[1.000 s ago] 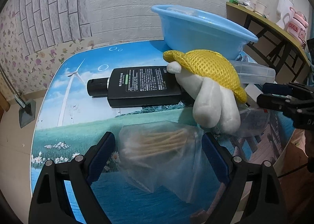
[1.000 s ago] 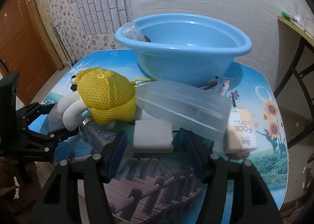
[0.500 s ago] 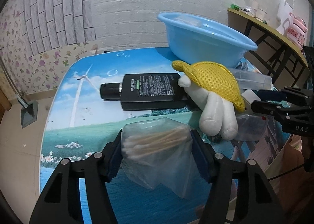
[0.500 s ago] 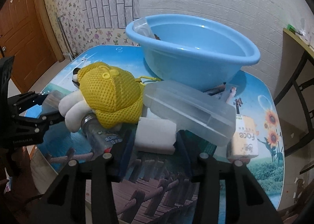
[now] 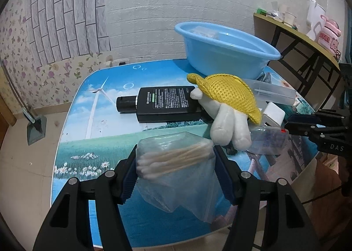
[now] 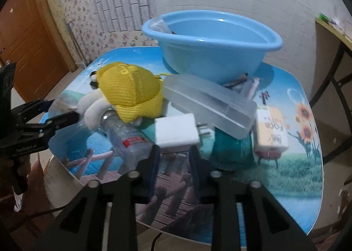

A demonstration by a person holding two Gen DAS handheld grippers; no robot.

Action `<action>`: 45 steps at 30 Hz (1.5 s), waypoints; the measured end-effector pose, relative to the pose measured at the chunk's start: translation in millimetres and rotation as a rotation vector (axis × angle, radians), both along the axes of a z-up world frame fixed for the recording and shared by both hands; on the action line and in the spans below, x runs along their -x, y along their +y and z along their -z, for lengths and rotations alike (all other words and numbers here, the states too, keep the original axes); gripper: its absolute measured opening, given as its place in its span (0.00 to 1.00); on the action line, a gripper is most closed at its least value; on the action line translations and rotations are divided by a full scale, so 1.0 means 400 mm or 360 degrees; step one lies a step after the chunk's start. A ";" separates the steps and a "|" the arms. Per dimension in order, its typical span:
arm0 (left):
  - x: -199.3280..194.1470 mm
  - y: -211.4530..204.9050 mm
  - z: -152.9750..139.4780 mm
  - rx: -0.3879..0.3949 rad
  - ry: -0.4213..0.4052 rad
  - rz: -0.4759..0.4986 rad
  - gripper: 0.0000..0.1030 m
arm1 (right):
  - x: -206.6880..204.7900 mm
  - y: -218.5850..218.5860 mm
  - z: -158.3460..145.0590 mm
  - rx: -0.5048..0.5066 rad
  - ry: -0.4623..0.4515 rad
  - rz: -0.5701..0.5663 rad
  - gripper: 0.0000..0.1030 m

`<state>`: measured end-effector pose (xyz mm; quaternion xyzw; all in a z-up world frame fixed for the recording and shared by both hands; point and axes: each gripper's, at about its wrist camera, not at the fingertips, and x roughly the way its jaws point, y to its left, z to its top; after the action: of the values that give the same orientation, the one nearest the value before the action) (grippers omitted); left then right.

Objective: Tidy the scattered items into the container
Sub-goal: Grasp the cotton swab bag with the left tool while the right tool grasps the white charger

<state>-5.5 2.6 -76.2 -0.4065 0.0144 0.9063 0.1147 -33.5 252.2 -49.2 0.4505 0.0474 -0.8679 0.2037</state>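
A landscape-printed table (image 5: 92, 147) carries a light-blue plastic basin (image 5: 222, 53) at its far side. A clear bag of cotton swabs (image 5: 173, 158) is clamped by the left gripper (image 5: 175, 170). The right gripper's (image 6: 173, 164) narrowly parted jaws hover empty before a white charger plug (image 6: 176, 132)

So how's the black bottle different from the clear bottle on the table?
The black bottle is opaque, flat-sided, with white print; the clear bottle is see-through with a red label. The black bottle lies beside the plush toy, while the clear bottle's neck is tucked under it. Both lie on their sides.
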 end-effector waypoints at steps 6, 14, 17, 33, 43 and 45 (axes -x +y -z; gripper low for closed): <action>-0.007 -0.011 -0.002 -0.0003 -0.0001 -0.0010 0.61 | 0.014 0.011 0.005 0.0064 0.0005 0.0048 0.51; 0.001 -0.029 0.005 -0.0017 -0.0011 -0.0033 0.61 | 0.032 -0.020 0.018 0.0015 0.0030 0.0021 0.51; 0.004 -0.032 0.006 -0.0021 -0.0012 -0.0041 0.61 | 0.041 -0.029 0.028 -0.0032 0.0045 0.0022 0.51; -0.017 -0.005 -0.019 0.0000 0.0026 -0.0010 0.61 | -0.040 0.036 0.020 -0.0068 0.0046 0.0068 0.45; -0.040 0.025 -0.018 -0.0011 0.0006 0.0034 0.61 | -0.087 0.086 0.017 -0.0045 0.0002 0.0147 0.46; -0.041 0.029 -0.021 -0.0013 0.0008 0.0041 0.61 | -0.102 0.091 0.018 -0.0018 0.0002 0.0129 0.46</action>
<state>11.1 14.3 -67.8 -0.4034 0.0161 0.9059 0.1281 7.2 288.4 -56.6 0.4527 0.0340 -0.8754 0.1659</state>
